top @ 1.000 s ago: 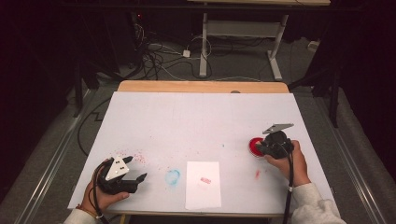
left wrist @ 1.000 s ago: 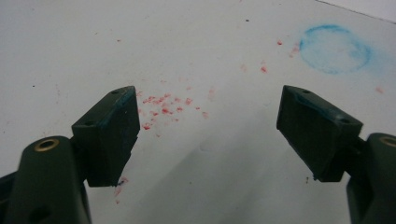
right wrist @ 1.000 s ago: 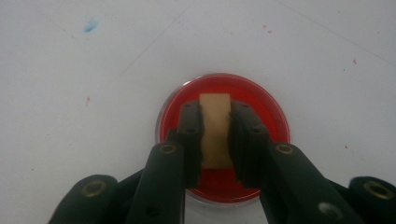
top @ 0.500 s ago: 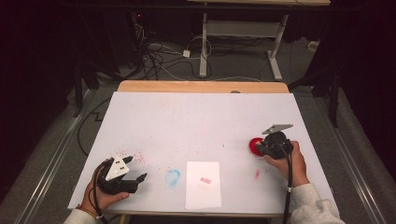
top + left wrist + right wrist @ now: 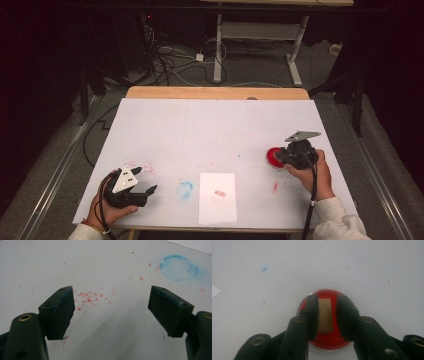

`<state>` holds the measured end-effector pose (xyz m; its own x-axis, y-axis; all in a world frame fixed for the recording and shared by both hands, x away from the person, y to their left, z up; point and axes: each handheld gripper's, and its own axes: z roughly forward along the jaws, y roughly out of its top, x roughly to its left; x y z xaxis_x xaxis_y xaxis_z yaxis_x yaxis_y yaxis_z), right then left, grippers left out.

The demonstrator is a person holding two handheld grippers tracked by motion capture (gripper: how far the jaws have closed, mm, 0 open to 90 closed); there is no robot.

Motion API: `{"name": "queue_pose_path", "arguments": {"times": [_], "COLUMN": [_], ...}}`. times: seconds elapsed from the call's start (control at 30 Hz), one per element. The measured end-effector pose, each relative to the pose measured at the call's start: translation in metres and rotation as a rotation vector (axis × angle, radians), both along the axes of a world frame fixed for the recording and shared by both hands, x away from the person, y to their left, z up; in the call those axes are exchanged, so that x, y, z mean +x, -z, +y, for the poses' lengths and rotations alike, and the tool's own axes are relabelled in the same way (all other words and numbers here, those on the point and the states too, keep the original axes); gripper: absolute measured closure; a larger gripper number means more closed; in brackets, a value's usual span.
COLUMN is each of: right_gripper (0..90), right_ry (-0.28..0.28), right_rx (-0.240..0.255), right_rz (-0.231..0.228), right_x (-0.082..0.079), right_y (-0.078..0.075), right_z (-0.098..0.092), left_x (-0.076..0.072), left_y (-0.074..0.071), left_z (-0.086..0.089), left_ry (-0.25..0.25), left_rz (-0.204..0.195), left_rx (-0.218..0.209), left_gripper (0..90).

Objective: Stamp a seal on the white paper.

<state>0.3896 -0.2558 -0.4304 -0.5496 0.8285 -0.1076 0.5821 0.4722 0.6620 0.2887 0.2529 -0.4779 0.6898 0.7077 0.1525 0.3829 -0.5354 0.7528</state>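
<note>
- Hovering over the round red ink pad in its clear shallow dish (image 5: 325, 322), the right gripper (image 5: 326, 315) stands with its jaws narrowed around a small tan wooden stamp block (image 5: 325, 315) that sits upright on the red surface; one jaw touches the block, the other shows a thin gap, so a firm grip is likely but not certain
- Compared with the high views from a second ago, almost nothing has shifted: the right gripper (image 5: 296, 152) stays at the dish near the table's right side, which suggests the stamp is being inked or is about to be lifted
- The left gripper (image 5: 112, 312) rests low near the left front corner of the white table cover (image 5: 210, 130), jaws wide apart and empty, above scattered red specks (image 5: 87, 296)
- A pale blue ring-shaped ink smudge (image 5: 185, 189) lies between the left gripper and a white paper sheet (image 5: 218, 205) carrying a small red stamped mark (image 5: 219, 193)
- Next, in my judgement, the inked block goes to that sheet
</note>
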Motion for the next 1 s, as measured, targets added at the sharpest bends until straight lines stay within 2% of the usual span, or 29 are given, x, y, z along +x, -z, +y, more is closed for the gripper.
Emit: {"name": "queue_pose_path", "arguments": {"times": [0.27, 0.47, 0.57, 0.8, 1.0], "right_gripper": [80.9, 81.0, 78.0, 74.1, 65.0], "right_ry": [-0.012, -0.014, -0.009, -0.017, -0.025], "right_rx": [0.005, 0.005, 0.000, 0.019, 0.039], "right_rz": [0.015, 0.017, 0.011, -0.044, -0.111], "right_x": [0.001, 0.001, 0.001, -0.004, -0.009], "right_y": [0.001, 0.002, 0.001, -0.007, -0.014], "right_z": [0.000, 0.000, 0.000, 0.000, 0.000], "left_x": [0.000, 0.000, 0.000, 0.000, 0.000], "left_y": [0.000, 0.000, 0.000, 0.000, 0.000], "left_z": [0.000, 0.000, 0.000, 0.000, 0.000], "left_ry": [0.001, 0.002, 0.000, 0.001, 0.001], "left_rz": [0.000, -0.002, -0.001, -0.002, -0.002], "left_rx": [0.000, 0.002, 0.002, 0.001, 0.002], "left_gripper": [20.7, 20.7, 20.7, 20.7, 20.7]}}
